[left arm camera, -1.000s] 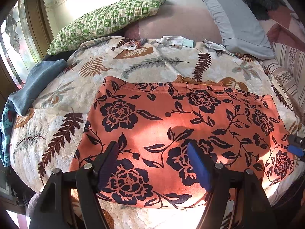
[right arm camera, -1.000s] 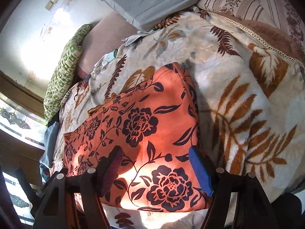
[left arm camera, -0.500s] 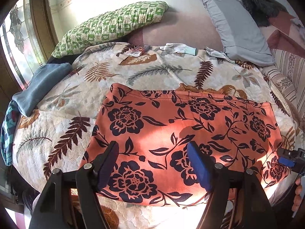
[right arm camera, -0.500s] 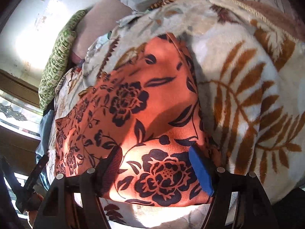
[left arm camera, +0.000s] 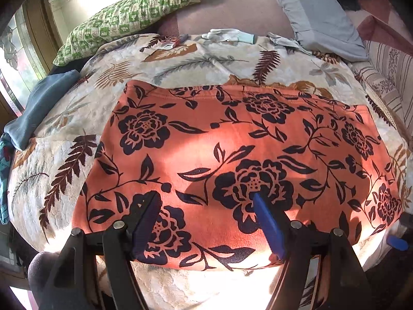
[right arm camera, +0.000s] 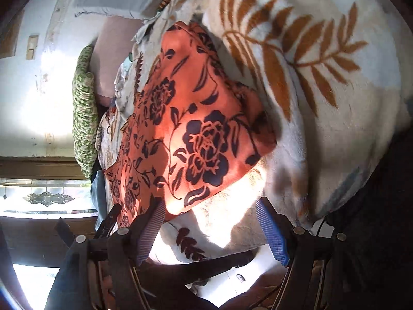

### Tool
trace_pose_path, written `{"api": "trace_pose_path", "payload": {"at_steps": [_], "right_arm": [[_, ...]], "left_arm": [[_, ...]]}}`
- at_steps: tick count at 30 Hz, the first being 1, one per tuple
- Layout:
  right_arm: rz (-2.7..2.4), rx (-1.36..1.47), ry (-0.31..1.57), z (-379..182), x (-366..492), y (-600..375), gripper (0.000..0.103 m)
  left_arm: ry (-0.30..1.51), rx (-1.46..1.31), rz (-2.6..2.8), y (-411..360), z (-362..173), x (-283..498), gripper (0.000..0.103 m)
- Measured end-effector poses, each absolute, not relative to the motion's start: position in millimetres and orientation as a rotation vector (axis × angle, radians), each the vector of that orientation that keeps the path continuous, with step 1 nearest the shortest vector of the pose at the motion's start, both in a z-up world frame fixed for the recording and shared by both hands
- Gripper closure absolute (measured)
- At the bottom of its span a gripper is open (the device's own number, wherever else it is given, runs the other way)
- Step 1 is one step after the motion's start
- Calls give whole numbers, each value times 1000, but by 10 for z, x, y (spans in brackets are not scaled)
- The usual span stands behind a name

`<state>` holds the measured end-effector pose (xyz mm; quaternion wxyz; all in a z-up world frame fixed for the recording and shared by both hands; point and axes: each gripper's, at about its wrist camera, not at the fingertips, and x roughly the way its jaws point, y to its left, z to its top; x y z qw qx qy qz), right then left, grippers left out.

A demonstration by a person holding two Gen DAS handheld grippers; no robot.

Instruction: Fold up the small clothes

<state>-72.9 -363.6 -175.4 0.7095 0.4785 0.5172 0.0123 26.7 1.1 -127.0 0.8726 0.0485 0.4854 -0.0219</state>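
Fingers, both grippers: spread wide, holding nothing. Left gripper [left arm camera: 206, 219] over the near hem of the orange floral garment [left arm camera: 232, 149]. Right gripper [right arm camera: 210, 226] has swung off the garment's near right corner, now just beside it; judged: repositioning before a first fold. Garment: flat, unfolded, mid-blanket. Surface: leaf-print blanket [left arm camera: 180, 62] on a bed. Beyond the garment: green pillow [left arm camera: 134, 10], grey pillow [left arm camera: 317, 13], window left.

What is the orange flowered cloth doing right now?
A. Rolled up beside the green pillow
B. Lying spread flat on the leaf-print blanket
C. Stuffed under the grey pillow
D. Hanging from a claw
B: the orange flowered cloth lies spread out on the leaf-print blanket, and neither open claw grips it.
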Motion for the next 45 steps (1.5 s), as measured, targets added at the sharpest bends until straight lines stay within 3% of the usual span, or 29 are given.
{"api": "trace_pose_path", "payload": {"at_steps": [6, 10, 12, 13, 14, 17, 18, 19, 20, 22, 24, 25, 26, 32, 36, 40, 43, 45], "right_arm": [[-43, 1126, 1065, -1830, -565, -3860, 26], [-34, 1154, 1029, -1876, -471, -3954, 27], [-43, 1102, 1046, -1860, -417, -3941, 44], [-49, 1074, 1051, -1826, -404, -3928, 65], [-48, 1057, 1045, -1779, -397, -3917, 67], [-38, 1000, 1036, -1671, -369, -3875, 66], [-56, 983, 1060, -1697, -339, -3865, 59], [-73, 981, 1082, -1759, -324, -3867, 33], [-55, 1002, 1066, -1808, -300, -3866, 29], [-65, 979, 1053, -1800, -244, -3828, 29], [-57, 883, 1041, -1647, -159, -3715, 69], [-43, 845, 1036, -1549, -135, -3654, 83], [-34, 799, 1018, -1414, -115, -3580, 84], [148, 538, 887, -390, 101, -2660, 84], [365, 439, 863, 6, 270, -1694, 84], [543, 362, 924, -53, 395, -686, 84], [639, 337, 1041, -466, 536, -1, 80], [682, 249, 1163, -944, 641, 429, 52]], "left_arm": [[991, 87, -44, 56, -1276, 267, 28], [1070, 199, -26, -25, -1635, 338, 20], [1050, 210, -27, -31, -1575, 309, 20], [1043, 195, -29, -14, -1505, 299, 20], [1002, 165, -30, 17, -1399, 263, 20], [906, 142, -31, 60, -1200, 197, 20], [941, 162, -47, 27, -1273, 235, 20], [1022, 210, -64, -25, -1450, 299, 20], [1108, 268, -75, -65, -1661, 360, 19], [1036, 248, -85, -30, -1606, 287, 20], [1030, 166, -117, 64, -1450, 260, 30], [997, 125, -112, 144, -1343, 233, 30], [954, 90, -97, 240, -1227, 195, 30], [738, -139, 93, 1205, -513, -61, 30], [647, -215, 265, 1931, -290, -272, 30], [639, -297, 380, 2519, -305, -452, 30], [675, -333, 425, 2758, -428, -505, 30], [703, -355, 426, 2808, -497, -528, 30]]}}
